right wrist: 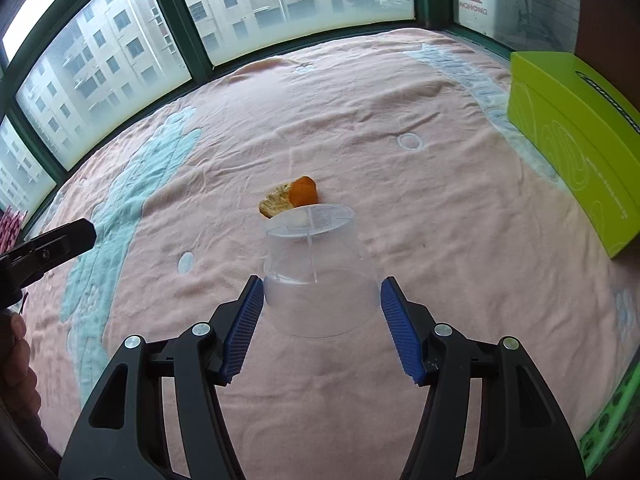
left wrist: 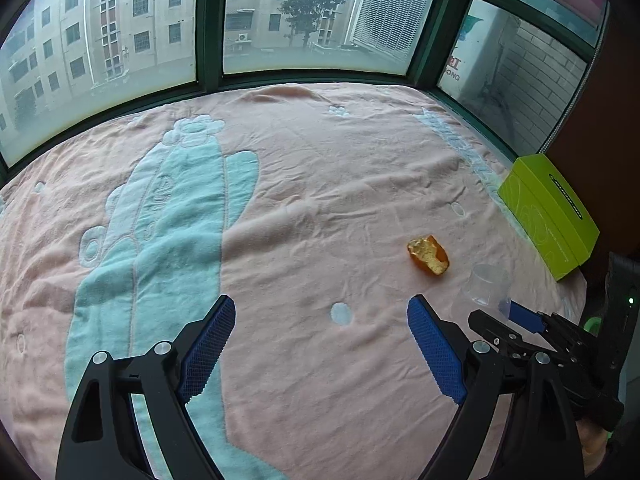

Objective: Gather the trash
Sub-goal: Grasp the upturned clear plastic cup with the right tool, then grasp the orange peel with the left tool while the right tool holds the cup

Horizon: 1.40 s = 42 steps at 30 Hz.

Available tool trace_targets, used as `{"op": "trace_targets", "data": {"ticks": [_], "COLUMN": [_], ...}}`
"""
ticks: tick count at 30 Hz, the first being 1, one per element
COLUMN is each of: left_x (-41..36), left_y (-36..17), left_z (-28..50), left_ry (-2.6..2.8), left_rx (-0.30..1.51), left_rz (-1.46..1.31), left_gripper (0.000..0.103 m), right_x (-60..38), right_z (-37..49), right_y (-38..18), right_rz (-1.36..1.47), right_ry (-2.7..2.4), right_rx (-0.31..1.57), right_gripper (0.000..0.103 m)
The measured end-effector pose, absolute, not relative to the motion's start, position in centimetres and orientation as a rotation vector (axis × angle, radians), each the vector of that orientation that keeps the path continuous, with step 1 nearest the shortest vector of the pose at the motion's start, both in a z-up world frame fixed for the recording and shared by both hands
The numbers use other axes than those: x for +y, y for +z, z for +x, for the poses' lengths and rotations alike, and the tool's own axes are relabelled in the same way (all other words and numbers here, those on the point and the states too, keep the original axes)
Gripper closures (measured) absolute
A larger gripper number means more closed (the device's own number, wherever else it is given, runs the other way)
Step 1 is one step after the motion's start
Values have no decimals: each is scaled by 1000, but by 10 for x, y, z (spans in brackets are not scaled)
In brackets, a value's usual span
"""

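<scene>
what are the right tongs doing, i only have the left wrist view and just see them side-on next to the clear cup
Observer: In the right wrist view, the right tongs have one blue pad against each side of the clear cup.
Operator: which way is the cup pointing
Observer: Its wider end is nearest the tongs. The narrower end points away, toward the orange peel.

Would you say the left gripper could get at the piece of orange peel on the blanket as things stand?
Probably yes. The left gripper is open and empty, and the orange peel lies ahead, slightly right, on bare blanket. The clear cup in the right gripper sits beside that path, not across it.
</scene>
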State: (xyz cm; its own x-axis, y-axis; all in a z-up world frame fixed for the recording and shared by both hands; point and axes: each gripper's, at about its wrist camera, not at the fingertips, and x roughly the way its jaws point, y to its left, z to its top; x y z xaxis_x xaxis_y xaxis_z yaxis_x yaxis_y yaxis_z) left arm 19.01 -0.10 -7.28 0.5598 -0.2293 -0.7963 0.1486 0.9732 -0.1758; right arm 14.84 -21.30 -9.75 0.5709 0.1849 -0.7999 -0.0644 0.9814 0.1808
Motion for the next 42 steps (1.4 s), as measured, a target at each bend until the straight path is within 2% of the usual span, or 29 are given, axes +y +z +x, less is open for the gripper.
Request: {"op": "trace_targets", "data": {"ticks": [4,13,20,26,33,37,42], "left_x": [-23,-71,-102,-120,-127,-130,-133], "left_y": [-76,-91,-107,-124,-138,-141,-143], "left_z": [194,214,237,257,270,272,271], "left_ry": [-259,-335,-369,-360,-367,-386,-400], "left_rx": [956,999,1027,1064,1092,1098,1083], "left_rz": [-78,-66,-54,-37,-25,-37,-41], "left_gripper": [18,27,30,39,54,62,66], "right_x": [-225,-242,-251,-253,-251,-252,-251], "right_z": [131,106,93,88,88,88,89], "right_y": [-98,-105,-108,-109,-108,-107,-106], "right_rz": [140,176,190,199,170,175,168], "right_ry": [126,102,90,88,84,79,78], "right_rx": [948,951,949,948,938,935,932], "right_gripper": [43,42,42,42,41,36,35]}}
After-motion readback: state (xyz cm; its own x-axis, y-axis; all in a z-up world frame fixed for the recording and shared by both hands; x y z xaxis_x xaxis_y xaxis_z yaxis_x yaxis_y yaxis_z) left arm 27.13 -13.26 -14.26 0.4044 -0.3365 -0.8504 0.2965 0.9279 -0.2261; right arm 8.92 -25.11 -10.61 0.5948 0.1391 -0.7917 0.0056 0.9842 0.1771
